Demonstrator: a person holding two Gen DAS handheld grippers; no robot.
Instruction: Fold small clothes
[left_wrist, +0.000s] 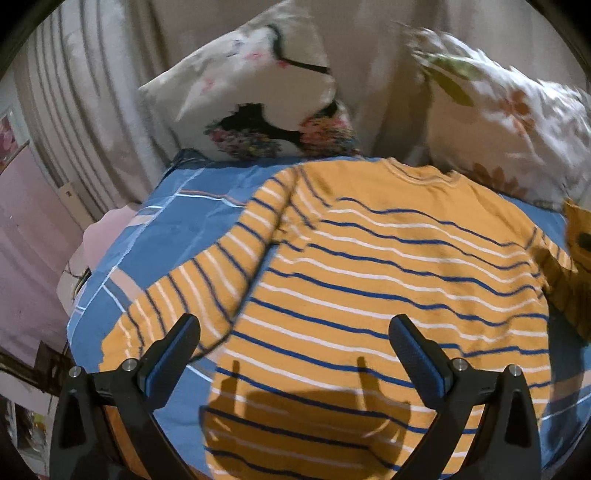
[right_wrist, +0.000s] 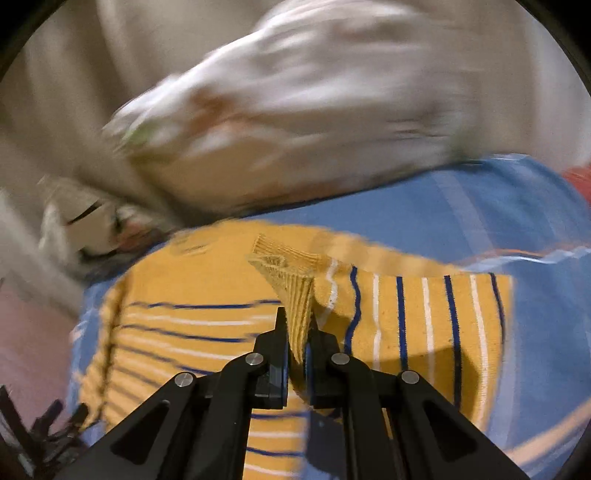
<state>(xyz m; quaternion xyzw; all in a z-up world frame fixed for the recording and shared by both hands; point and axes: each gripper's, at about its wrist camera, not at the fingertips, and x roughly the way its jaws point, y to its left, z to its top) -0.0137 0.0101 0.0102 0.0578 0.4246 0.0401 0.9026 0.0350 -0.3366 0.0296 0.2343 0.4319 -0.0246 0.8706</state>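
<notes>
Left gripper (left_wrist: 293, 332): jaws spread wide, nothing between them. Both blue-padded fingers (left_wrist: 417, 349) hang above the lower body of the sweater (left_wrist: 369, 280) without touching it; the gripper's shadow falls on the fabric just beneath, near the hem.

Right gripper (right_wrist: 296, 325): jaws clenched on the ribbed cuff (right_wrist: 291, 288) of the sweater's sleeve (right_wrist: 417, 314). The ribbed knit is pinched flat between the two pads and fans out above the fingertips. The sleeve is lifted off the bed at the cuff end and trails away to the right of the jaws, stripes running upright along it.

Sweater: mustard-yellow knit with thin navy and white stripes, lying spread on the bedsheet (left_wrist: 177, 236), which is blue with lighter bands. Left wrist view: neckline points toward the pillows, body lies mostly flat, one long sleeve stretches out diagonally toward the lower left across the sheet. At the right edge of that view a piece of yellow ribbed knit is raised, partly cut off by the frame.

Surroundings: two white floral pillows, one at the upper left (left_wrist: 255, 99) and one at the upper right (left_wrist: 517, 125), stand at the head of the bed against a pale curtain (left_wrist: 81, 85). The sweater's collar lies just beside the pillows. Right wrist view is heavily motion-blurred in its upper half; the pillow detail there is unreadable.
</notes>
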